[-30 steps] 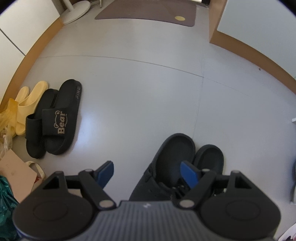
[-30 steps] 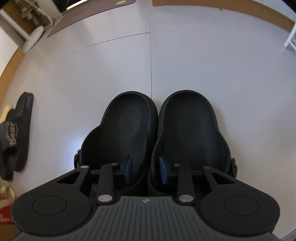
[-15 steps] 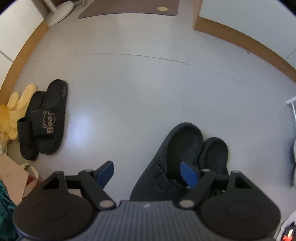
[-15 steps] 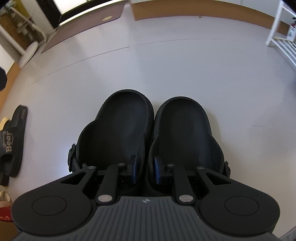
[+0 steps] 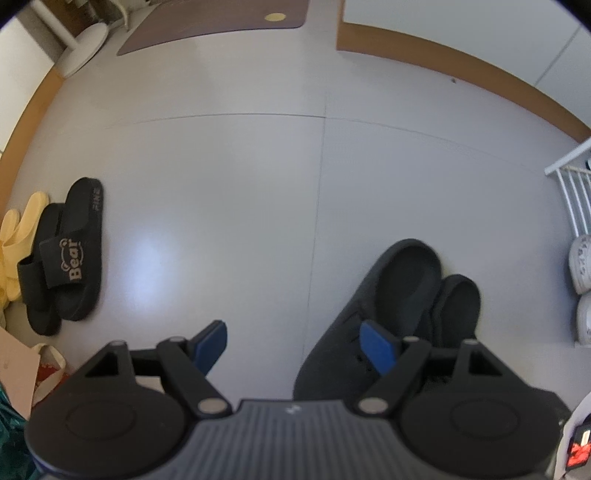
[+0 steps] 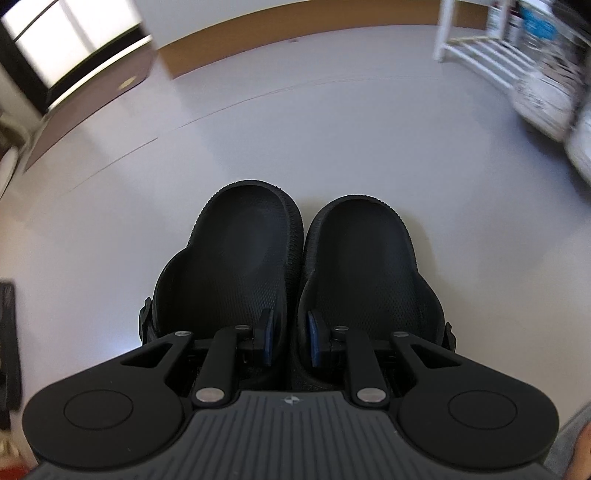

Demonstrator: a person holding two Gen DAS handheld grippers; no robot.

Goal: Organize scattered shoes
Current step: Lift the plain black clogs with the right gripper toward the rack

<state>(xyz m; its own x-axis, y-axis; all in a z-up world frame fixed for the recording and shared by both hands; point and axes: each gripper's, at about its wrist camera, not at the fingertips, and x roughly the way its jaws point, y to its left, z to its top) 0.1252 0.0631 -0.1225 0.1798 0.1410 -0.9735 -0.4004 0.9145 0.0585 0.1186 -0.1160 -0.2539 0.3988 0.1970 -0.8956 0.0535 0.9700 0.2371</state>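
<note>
A pair of black clogs (image 6: 240, 258) hangs side by side under my right gripper (image 6: 290, 332), which is shut on their two touching inner walls, one blue pad inside each shoe. In the left wrist view the same clogs (image 5: 402, 280) show at lower right, held above the grey floor. My left gripper (image 5: 293, 339) stands open with only floor between its blue pads; its right finger overlaps the clogs in the picture. A pair of black "Bear" slides (image 5: 70, 258) and pale yellow slippers (image 5: 22, 229) lie together by the left wall.
A white shoe rack (image 6: 480, 48) with pale shoes (image 5: 581, 266) stands at the right. A brown mat (image 5: 214, 26) and a white fan base (image 5: 85, 51) lie far back. A paper bag (image 5: 14, 373) sits at lower left. Brown skirting rims the grey floor.
The right gripper pinched the clogs tighter and carried them rightward; the white rack has come into its view. The left gripper moved the same way, and the slides slid toward its left edge.
</note>
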